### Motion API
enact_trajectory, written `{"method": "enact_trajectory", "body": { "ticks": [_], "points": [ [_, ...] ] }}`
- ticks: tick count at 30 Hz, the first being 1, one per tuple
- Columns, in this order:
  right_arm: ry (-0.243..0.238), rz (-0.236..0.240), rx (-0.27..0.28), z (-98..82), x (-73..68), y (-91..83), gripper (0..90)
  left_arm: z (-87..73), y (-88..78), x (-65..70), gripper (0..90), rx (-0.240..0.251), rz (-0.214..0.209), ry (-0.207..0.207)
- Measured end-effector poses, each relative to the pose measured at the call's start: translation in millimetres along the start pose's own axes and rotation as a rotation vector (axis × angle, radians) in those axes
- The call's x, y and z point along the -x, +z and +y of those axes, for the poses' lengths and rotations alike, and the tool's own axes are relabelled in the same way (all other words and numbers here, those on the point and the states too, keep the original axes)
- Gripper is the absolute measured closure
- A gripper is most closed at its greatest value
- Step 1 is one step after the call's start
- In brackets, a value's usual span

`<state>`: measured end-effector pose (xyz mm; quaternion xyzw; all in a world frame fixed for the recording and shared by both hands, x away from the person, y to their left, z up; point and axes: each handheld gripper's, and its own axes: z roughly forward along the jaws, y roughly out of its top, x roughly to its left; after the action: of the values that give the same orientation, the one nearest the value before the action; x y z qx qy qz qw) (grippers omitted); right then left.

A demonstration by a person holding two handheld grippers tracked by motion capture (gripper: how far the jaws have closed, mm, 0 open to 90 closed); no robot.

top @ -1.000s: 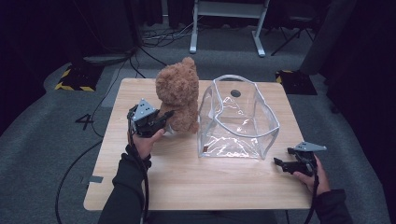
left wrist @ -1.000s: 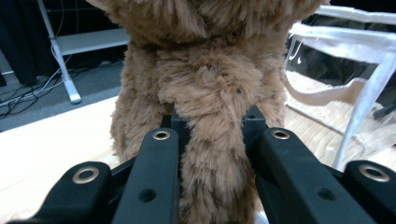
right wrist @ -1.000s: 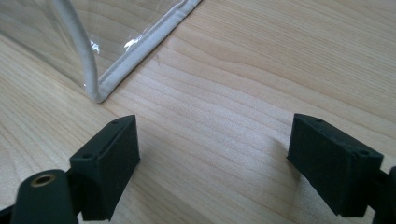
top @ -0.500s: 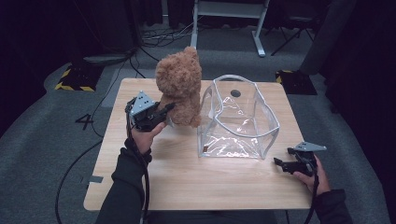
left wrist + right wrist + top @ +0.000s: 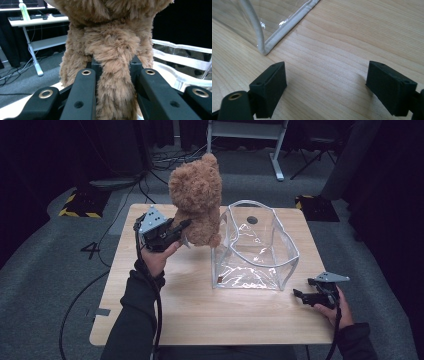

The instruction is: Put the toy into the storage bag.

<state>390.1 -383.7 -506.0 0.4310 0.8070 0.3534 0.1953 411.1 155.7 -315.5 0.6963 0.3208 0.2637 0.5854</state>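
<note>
A limb of brown plush is clamped between the jaws of the left gripper (image 5: 113, 75), as seen in the left gripper view, the fur bulging out above the black pads. The limb belongs to a teddy bear (image 5: 196, 200) of shaggy, curly brown pile, with a rounded head and stubby limbs. The bear is held upright, its long axis near vertical and leaning slightly, head uppermost; its feet are lifted clear of the wooden table (image 5: 200, 315). It hangs just beside the left rim of the clear plastic bag (image 5: 255, 250), which stands open-topped on the table. The right gripper (image 5: 300, 295) is rested low near the bag's right front corner, jaws spread apart with bare wood between them.
</note>
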Motion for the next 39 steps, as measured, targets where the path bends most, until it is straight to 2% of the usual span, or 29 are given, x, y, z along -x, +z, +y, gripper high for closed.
{"method": "enact_trajectory", "body": {
  "ticks": [10,19,25,39],
  "points": [
    [0.000,0.000,0.000,0.0,0.0,0.0,16.3,22.6,1.9,5.5,75.2,0.031,-0.014,0.016],
    [-0.001,0.000,0.000,0.0,0.1,0.1,16.3,36.5,5.8,9.4,75.2,0.047,-0.024,0.028],
    [-0.001,0.000,0.000,0.0,0.1,0.1,16.3,44.5,9.2,10.5,75.1,0.059,-0.033,0.021],
    [0.000,0.000,0.000,0.0,0.1,0.0,16.2,63.2,22.9,26.0,75.1,0.084,-0.070,0.041]
  ]
}}
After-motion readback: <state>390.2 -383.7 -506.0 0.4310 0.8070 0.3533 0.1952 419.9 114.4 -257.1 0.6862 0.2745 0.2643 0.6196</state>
